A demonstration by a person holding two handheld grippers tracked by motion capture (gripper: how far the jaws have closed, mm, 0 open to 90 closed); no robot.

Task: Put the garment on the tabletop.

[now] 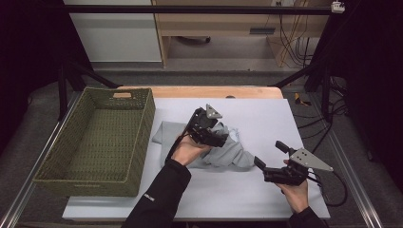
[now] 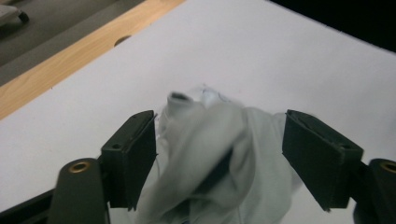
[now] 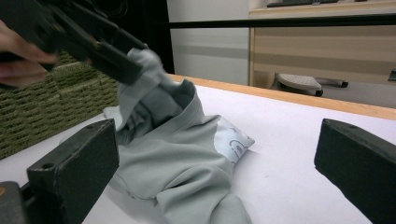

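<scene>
Grey crumpled cotton garment (image 1: pixel 223 149) lay mid-table beside green woven basket (image 1: pixel 102 142) | your left gripper (image 2: pixel 219 158) straddled it, jaws spread, nothing pinched | right gripper (image 1: pixel 270 156) released, near | risk: a thin fold could slip out when you lift.

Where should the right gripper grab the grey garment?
Probably the near folded lobe of the garment: it bulges up off the table, nearest the open right gripper. Come in low from the garment's right, away from the bunched fold at the left gripper.
</scene>
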